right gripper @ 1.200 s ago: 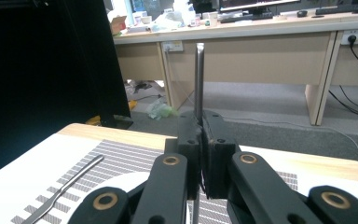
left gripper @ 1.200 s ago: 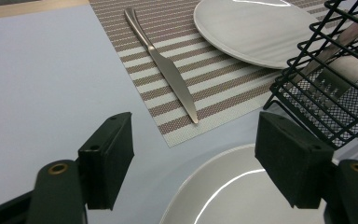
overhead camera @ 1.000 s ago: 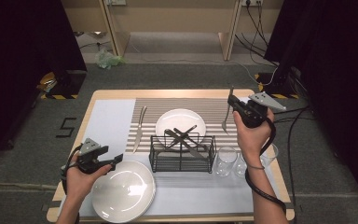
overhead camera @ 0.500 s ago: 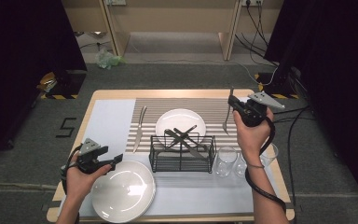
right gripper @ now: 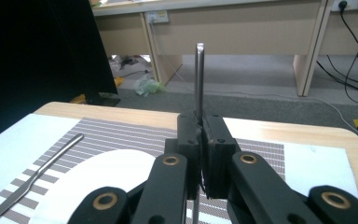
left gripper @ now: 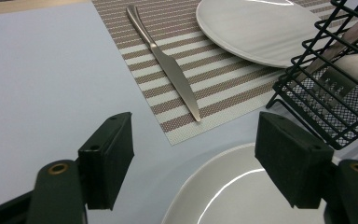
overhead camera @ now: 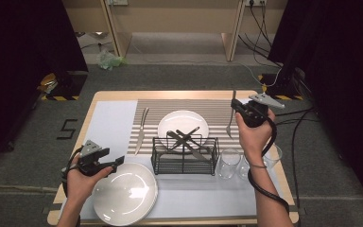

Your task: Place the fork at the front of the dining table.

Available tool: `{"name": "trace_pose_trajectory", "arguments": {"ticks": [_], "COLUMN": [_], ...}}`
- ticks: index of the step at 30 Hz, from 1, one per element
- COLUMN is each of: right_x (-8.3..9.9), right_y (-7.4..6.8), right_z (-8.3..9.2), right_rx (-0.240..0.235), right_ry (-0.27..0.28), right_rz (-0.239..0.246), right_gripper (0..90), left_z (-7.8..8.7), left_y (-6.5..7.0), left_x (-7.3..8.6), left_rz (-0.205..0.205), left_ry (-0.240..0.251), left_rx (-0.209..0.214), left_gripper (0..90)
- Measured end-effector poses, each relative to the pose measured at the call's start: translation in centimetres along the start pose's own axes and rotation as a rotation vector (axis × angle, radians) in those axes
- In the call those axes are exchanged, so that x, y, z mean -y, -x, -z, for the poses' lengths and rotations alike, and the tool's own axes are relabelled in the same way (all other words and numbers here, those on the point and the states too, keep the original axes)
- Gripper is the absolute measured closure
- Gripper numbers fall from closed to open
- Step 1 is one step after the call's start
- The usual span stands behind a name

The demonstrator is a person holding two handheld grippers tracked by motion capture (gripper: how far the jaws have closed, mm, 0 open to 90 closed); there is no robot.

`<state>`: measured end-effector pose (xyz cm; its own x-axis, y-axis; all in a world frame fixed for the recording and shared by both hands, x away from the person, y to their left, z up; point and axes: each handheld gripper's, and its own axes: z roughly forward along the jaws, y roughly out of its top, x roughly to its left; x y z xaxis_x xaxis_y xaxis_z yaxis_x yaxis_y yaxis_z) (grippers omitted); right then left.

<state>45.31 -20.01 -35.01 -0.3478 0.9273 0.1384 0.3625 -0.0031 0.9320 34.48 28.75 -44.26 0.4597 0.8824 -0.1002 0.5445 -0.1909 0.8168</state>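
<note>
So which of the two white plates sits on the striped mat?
The far plate, behind the wire basket. The near plate lies by the left gripper.

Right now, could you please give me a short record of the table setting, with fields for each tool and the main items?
right tool: shut on fork, held upright above the striped placemat, right of the far plate
left tool: open, nothing between the jaws, over the near plate
knife: flat on the placemat, left of the far plate
wire rack: holds cutlery, between the two plates
glasses: right of the rack
</note>
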Motion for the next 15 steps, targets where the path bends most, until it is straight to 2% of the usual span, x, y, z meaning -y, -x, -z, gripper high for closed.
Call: {"name": "trace_pose_trajectory", "arguments": {"ticks": [15], "right_x": [0.31], "right_y": [0.56], "right_z": [-0.74], "right_rx": [0.024], "right_ry": [-0.041], "right_rz": [-0.011], "right_gripper": [87.3], "left_z": [-0.08], "left_y": [0.01], "left_x": [0.02], "left_rz": [0.001], "left_ry": [-0.002], "left_rx": [0.003], "left_gripper": [27.4]}}
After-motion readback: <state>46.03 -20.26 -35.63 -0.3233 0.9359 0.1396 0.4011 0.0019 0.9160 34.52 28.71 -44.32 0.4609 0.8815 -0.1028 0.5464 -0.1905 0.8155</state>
